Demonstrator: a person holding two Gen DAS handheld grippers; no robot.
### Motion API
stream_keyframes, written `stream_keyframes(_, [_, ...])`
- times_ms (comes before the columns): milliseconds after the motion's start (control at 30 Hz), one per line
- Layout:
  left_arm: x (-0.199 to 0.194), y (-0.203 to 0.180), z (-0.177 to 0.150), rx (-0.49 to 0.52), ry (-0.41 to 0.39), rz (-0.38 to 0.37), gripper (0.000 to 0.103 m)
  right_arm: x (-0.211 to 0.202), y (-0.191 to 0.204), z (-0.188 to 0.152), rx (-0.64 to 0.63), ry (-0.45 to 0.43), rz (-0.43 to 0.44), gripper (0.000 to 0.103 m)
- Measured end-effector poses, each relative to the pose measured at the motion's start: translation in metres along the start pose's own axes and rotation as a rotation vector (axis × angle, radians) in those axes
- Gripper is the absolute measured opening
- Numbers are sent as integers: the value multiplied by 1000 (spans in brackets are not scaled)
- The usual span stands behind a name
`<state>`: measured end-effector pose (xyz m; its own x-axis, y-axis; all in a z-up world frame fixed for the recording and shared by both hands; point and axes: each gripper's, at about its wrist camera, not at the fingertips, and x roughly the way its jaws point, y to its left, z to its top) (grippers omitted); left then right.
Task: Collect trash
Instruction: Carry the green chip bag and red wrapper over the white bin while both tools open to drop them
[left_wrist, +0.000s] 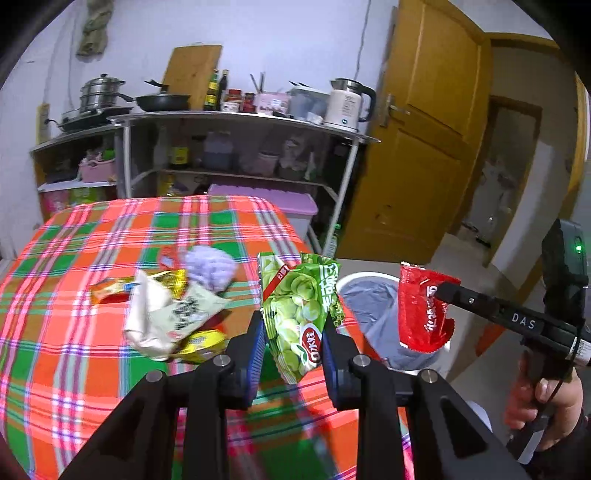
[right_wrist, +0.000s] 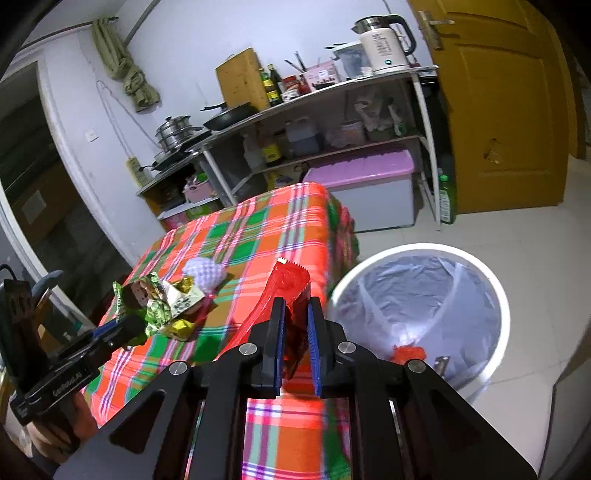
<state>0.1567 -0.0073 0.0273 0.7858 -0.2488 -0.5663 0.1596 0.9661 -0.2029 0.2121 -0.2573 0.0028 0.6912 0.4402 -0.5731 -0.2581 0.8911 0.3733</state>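
My left gripper (left_wrist: 293, 325) is shut on a green snack packet (left_wrist: 301, 314) and holds it above the checked table's right edge. My right gripper (right_wrist: 295, 308) is shut on a red wrapper (right_wrist: 286, 295), held up beside the table near the white bin (right_wrist: 495, 291). In the left wrist view the red wrapper (left_wrist: 423, 306) hangs over the bin (left_wrist: 364, 282), which has a clear liner. A pile of wrappers (left_wrist: 173, 314) and a lilac crumpled ball (left_wrist: 210, 267) lie on the cloth. The bin holds a red scrap (right_wrist: 408, 352).
The checked tablecloth (left_wrist: 74, 295) covers the table. Behind stand metal shelves (left_wrist: 240, 122) with pots, bottles and a kettle (left_wrist: 347, 105), a lilac-lidded storage box (right_wrist: 365, 188), and a yellow door (left_wrist: 417, 147). The tiled floor (right_wrist: 535, 229) lies around the bin.
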Motion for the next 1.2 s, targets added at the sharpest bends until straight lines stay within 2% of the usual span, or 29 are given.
stream_keyframes(467, [58, -51, 3, 71, 72, -109, 28, -5, -57, -5, 87, 3, -88, 12])
stream_keyframes(700, [86, -70, 2, 104, 104, -139, 28, 5, -83, -8, 127, 24, -122, 12])
stream_keyframes(1200, [149, -96, -2, 129, 227, -184, 28, 34, -127, -17, 198, 111, -184, 12])
